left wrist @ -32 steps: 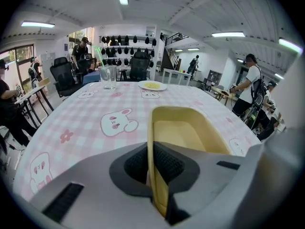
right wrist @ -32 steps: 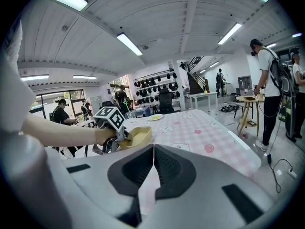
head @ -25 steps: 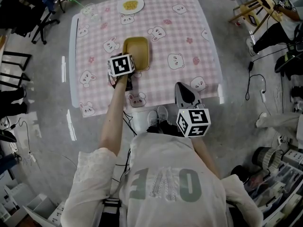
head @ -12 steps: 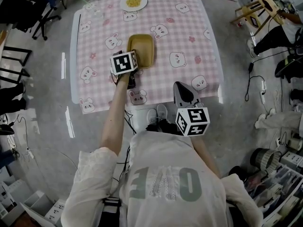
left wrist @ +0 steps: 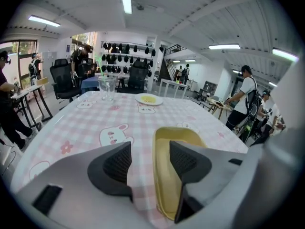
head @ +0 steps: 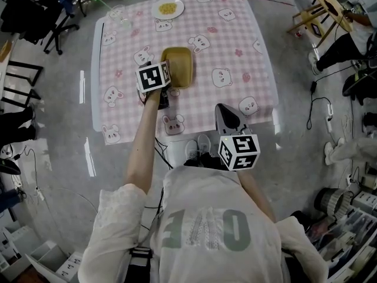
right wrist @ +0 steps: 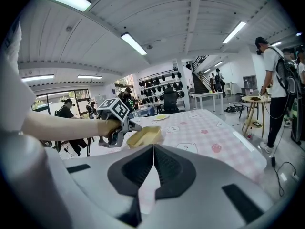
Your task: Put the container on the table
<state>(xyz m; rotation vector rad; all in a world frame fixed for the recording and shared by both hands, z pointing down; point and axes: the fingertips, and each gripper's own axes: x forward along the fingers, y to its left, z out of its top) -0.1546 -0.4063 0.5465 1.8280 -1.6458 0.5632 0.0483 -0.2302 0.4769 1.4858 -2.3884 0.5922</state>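
The yellow container (head: 178, 67) lies flat on the pink checked table (head: 235, 34). My left gripper (head: 162, 84) hovers at its near left corner. In the left gripper view the jaws (left wrist: 150, 161) stand wide apart and have just been opening. The container's (left wrist: 174, 171) left rim runs between them, and neither pad presses on it. My right gripper (head: 225, 108) is shut and empty at the table's near edge. Its view (right wrist: 153, 161) looks toward the container (right wrist: 143, 136) and the left gripper.
A plate of yellow food (head: 168, 7) and a clear cup (head: 123, 22) stand at the table's far side. Black chairs (head: 35, 16) are at the left, and a wooden stool (head: 321, 5) at the far right. A person (left wrist: 245, 99) stands to the right.
The left gripper has drawn slightly up and away from the container, which stays put on the table. The right gripper has not moved.
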